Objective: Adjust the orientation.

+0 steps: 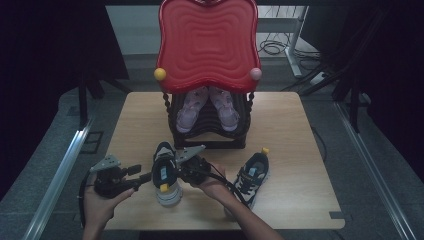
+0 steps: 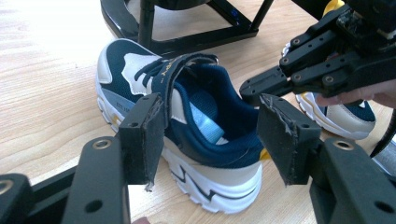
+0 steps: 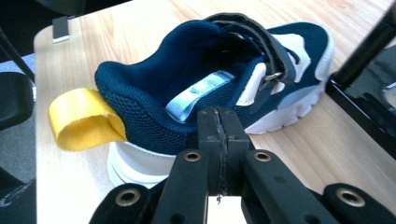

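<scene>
Your right tongs (image 3: 219, 140), pressed together, touch the near shoe (image 2: 187, 126) collar at the bench's (image 1: 300, 200) front edge. Bring your left tongs (image 2: 210, 135), spread apart, around the heel.

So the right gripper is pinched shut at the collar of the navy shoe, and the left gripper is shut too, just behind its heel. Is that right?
Not quite: the left gripper is open, not shut. The left gripper view shows its jaws standing wide apart, with the navy shoe showing between them. The right gripper is indeed pinched shut at the shoe's collar, as the right gripper view shows.
</scene>
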`<action>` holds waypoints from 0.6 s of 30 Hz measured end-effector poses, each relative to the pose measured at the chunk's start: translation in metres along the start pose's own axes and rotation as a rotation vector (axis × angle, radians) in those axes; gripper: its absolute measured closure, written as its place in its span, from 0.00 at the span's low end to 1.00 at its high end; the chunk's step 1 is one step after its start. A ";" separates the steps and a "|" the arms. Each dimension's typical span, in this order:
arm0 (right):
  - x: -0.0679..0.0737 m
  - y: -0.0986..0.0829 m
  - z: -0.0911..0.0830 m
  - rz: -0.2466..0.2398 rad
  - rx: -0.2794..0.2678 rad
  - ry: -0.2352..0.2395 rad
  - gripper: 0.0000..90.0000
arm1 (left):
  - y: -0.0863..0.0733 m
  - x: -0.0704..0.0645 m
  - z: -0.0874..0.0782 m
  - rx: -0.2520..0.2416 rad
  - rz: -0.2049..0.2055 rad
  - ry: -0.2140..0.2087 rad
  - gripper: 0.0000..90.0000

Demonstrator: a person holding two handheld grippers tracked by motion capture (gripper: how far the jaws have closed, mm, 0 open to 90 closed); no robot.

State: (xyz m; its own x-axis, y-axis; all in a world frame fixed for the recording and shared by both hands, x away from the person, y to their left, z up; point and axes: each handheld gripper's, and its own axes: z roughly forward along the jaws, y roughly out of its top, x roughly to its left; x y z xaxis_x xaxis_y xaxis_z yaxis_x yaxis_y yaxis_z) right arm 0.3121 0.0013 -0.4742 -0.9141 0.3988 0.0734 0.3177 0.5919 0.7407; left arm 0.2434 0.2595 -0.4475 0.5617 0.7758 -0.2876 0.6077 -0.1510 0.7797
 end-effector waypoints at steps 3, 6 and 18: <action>0.005 0.002 0.003 -0.005 0.001 0.015 1.00 | 0.000 0.001 -0.002 -0.006 -0.004 0.005 0.46; 0.009 0.004 0.007 -0.016 -0.003 0.028 1.00 | 0.001 0.004 -0.008 -0.019 -0.009 0.014 0.46; 0.021 0.012 0.020 -0.033 -0.017 0.076 1.00 | 0.001 0.012 -0.026 -0.058 -0.027 0.037 0.46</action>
State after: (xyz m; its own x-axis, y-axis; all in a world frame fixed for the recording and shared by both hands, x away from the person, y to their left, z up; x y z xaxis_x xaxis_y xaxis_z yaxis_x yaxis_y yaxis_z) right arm 0.3019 0.0315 -0.4770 -0.9405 0.3251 0.0988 0.2838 0.5915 0.7547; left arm 0.2360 0.2844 -0.4361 0.5233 0.8017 -0.2890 0.5881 -0.0944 0.8033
